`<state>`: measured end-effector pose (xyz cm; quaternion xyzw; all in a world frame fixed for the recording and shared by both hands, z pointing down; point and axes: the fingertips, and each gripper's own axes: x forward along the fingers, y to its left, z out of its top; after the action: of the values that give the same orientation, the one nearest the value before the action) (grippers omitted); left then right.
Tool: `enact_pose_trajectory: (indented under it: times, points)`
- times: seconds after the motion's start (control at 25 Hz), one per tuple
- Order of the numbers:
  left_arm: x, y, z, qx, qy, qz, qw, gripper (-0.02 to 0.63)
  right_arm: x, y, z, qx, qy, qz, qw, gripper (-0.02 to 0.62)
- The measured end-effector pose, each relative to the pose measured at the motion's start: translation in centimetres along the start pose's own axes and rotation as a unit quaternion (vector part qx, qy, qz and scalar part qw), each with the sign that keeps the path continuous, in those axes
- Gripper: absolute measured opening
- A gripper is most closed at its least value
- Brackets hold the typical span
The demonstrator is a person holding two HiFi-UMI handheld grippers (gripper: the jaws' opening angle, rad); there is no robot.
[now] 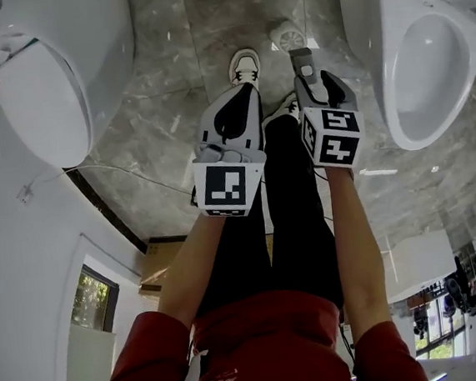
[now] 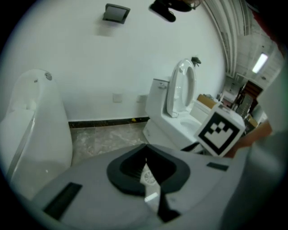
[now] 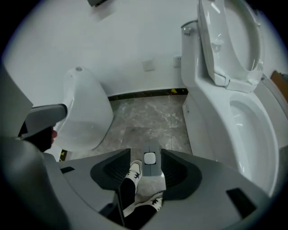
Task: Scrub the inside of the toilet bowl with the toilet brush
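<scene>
The white toilet stands with its lid up; its bowl [image 1: 427, 67] is at the head view's right, and the bowl [image 3: 252, 130] fills the right of the right gripper view. No toilet brush shows in any view. My left gripper [image 1: 243, 89] points down over the floor between the fixtures, its jaws meeting at the tip [image 2: 146, 148] with nothing in them. My right gripper [image 1: 300, 54] hangs beside it, nearer the toilet. Its jaws [image 3: 146, 155] stand apart. A small grey block with a white square shows in the gap; I cannot tell what it is.
A white urinal [image 1: 36, 96] hangs on the wall at the left [image 2: 31, 130]. The person's white shoes [image 1: 244, 63] stand on grey marble floor below the grippers. A round white fitting [image 1: 287, 34] lies on the floor near the right gripper.
</scene>
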<state>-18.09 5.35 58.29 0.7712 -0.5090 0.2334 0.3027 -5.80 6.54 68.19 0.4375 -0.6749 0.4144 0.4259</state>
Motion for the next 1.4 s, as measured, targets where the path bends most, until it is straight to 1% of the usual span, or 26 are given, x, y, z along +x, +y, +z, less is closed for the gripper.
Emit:
enact_pose_trajectory:
  times: [0.04,0.16,0.28,0.36,0.44,0.56,0.68,0.88,0.96,1.04,1.16,1.24,1.32,1.4]
  points:
    - [0.3,0.4,-0.1,-0.001,0.000,0.001,1.0000,0.000,1.1,-0.3,-0.5,-0.001,0.019,-0.005,1.000,0.218]
    - [1.1,1.4,-0.3,-0.005,0.003,0.003,1.0000,0.000,3.7,-1.1,-1.9,-0.001,0.071,-0.013,0.997,0.222]
    - [1.2,2.8,-0.3,-0.027,0.030,0.012,0.9991,0.000,5.4,-1.2,-2.9,-0.001,0.112,-0.012,0.994,0.222]
    - [1.5,3.7,-0.1,-0.034,0.035,0.018,0.9986,0.000,6.7,-1.4,-3.5,-0.004,0.138,-0.015,0.990,0.221]
    - [1.9,4.2,-0.1,-0.033,0.036,0.018,0.9986,-0.001,8.1,-1.7,-4.2,-0.005,0.157,-0.024,0.987,0.218]
    - [2.1,4.3,-0.3,-0.029,0.039,0.014,0.9987,0.000,9.5,-2.4,-4.9,-0.001,0.170,-0.048,0.984,0.192]
    - [2.0,4.2,-0.6,-0.029,0.045,0.009,0.9985,0.000,9.8,-3.1,-4.5,-0.008,0.161,-0.071,0.984,0.171]
    - [1.6,3.2,-0.7,-0.019,0.049,-0.008,0.9986,0.000,9.4,-3.3,-5.1,-0.014,0.155,-0.074,0.985,0.161]
    - [1.4,2.6,0.0,-0.007,0.036,-0.018,0.9992,0.000,8.2,-3.2,-5.1,-0.010,0.145,-0.072,0.987,0.161]
    - [1.4,2.1,1.2,0.016,0.014,-0.030,0.9993,0.000,5.9,-2.8,-4.7,-0.001,0.136,-0.075,0.988,0.161]
    - [0.4,0.3,3.5,0.040,0.005,-0.050,0.9979,0.000,2.0,-1.7,-5.1,0.008,0.111,-0.059,0.992,0.161]
    - [-0.7,-1.7,5.7,0.052,0.000,-0.066,0.9965,0.000,-2.0,-1.3,-5.2,0.022,0.095,-0.050,0.994,0.161]
    - [-2.1,-4.2,8.3,0.065,-0.007,-0.085,0.9942,0.000,-7.4,-0.9,-5.1,0.044,0.086,-0.044,0.994,0.161]
    - [-3.6,-6.6,11.1,0.082,-0.016,-0.106,0.9908,0.000,-12.7,-0.4,-4.6,0.067,0.063,-0.033,0.995,0.161]
